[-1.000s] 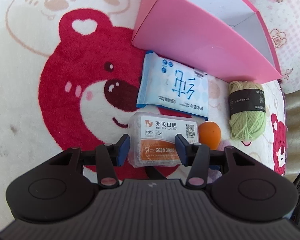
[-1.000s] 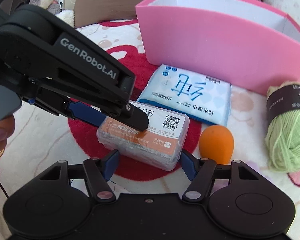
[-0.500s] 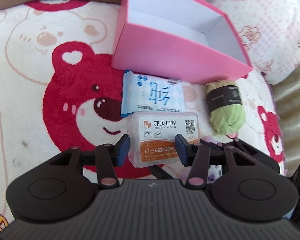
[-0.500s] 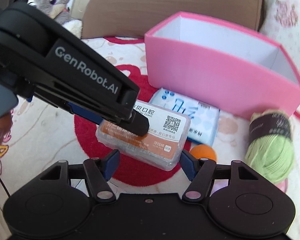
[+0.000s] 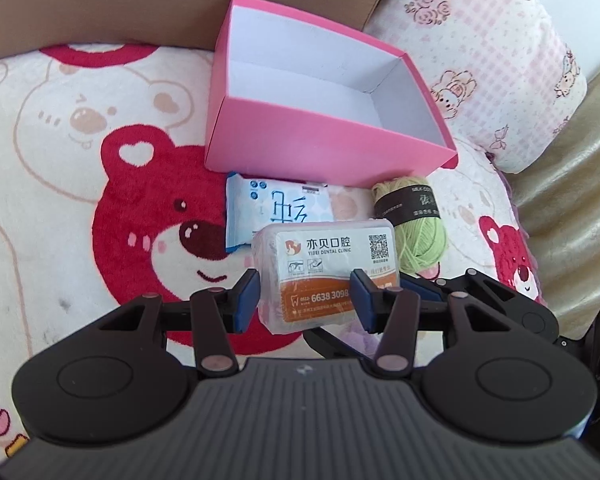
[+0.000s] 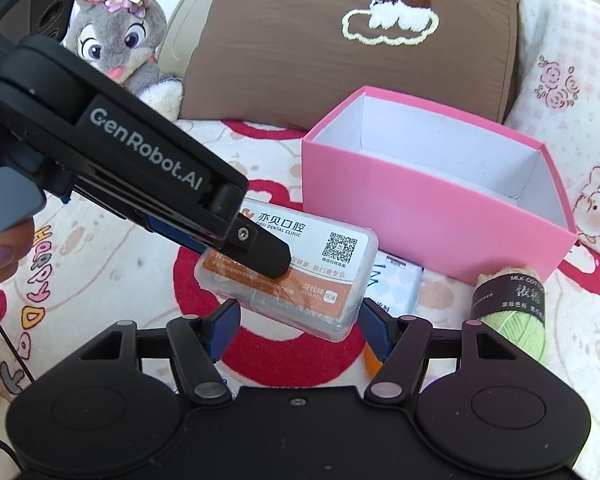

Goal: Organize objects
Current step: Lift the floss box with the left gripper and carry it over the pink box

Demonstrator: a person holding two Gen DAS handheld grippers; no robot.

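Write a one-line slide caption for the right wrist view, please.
Both grippers hold a clear dental floss box above the bear blanket, with the empty pink box just beyond.

Box [image 5: 324, 148] behind wipes pack [image 5: 260, 208] and yarn ball [image 5: 416, 232], floss case [image 5: 324, 276] nearest, pillow [image 6: 352, 40] behind box

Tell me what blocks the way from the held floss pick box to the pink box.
Nothing visible does. The floss pick box, held by the left tool, hangs above the wipes pack; the pink box beyond is open-topped and looks empty.
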